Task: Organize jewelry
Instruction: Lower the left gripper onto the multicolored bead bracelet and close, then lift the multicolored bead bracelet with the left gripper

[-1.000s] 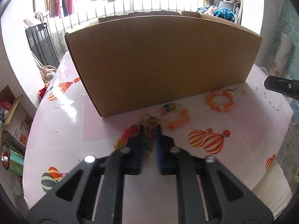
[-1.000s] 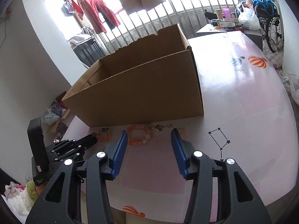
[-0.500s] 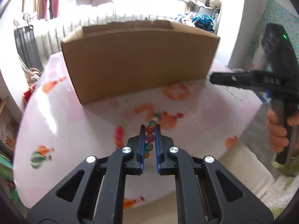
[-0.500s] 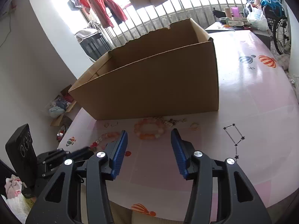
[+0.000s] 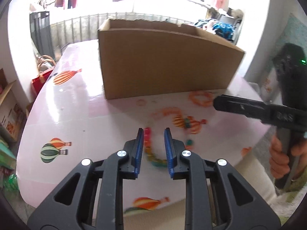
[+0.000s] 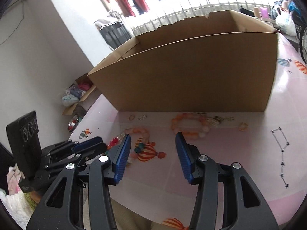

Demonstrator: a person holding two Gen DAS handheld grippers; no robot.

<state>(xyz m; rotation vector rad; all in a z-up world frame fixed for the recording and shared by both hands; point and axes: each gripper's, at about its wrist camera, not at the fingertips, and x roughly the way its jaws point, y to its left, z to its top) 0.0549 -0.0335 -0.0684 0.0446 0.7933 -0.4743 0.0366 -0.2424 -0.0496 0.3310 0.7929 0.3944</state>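
That colourful bead bracelet (image 5: 151, 153) on the table (image 5: 86, 115) between the just-opening jaws of the left gripper (image 5: 154, 145), no longer pinched, looks light and floppy, so grab one bead, while the right gripper (image 6: 153, 153) hovers half-spread, empty.

The cardboard box (image 6: 191, 72) walls off the far side of the table (image 6: 239, 163). Bracelets (image 6: 189, 125) and small rings (image 6: 243, 126) crowd the strip at its foot. To the right the table is bare; the box's open top is unobstructed from above.
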